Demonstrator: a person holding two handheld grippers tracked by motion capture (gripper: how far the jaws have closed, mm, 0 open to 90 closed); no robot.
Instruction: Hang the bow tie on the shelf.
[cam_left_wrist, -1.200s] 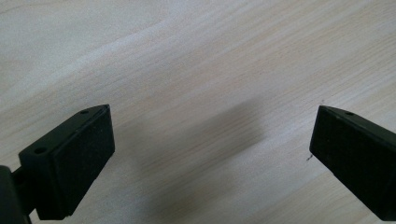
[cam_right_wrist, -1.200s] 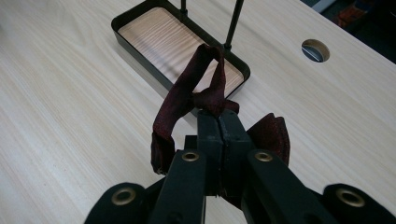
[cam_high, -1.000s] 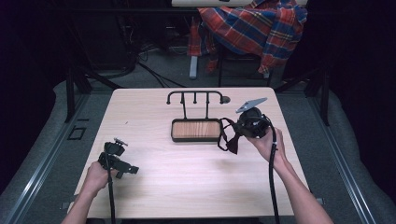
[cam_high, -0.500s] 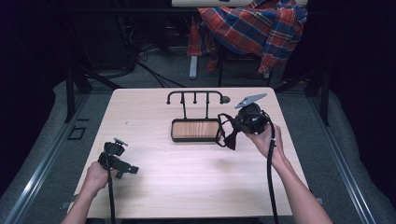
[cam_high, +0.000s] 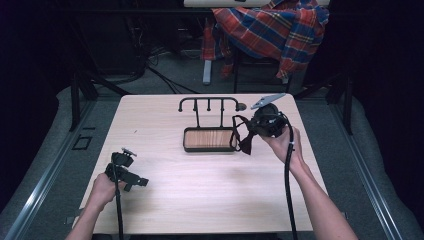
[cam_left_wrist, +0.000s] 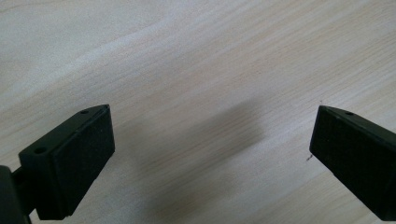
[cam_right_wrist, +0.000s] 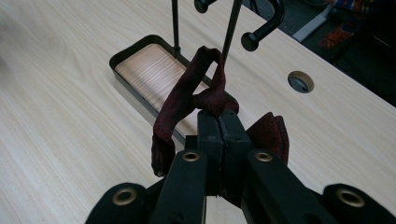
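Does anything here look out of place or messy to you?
Nothing spilled or broken. The one untidy thing is a dark red bow tie, pinched in the right tongs with its strap looping loose beside the hook stand. The left tongs gape over bare table.

- High view looks forward and down on the table (cam_high: 200, 200).
- Left gripper view sits close above bare tabletop.
- Right gripper view faces the tray (cam_right_wrist: 140, 70) — shared with the high view.
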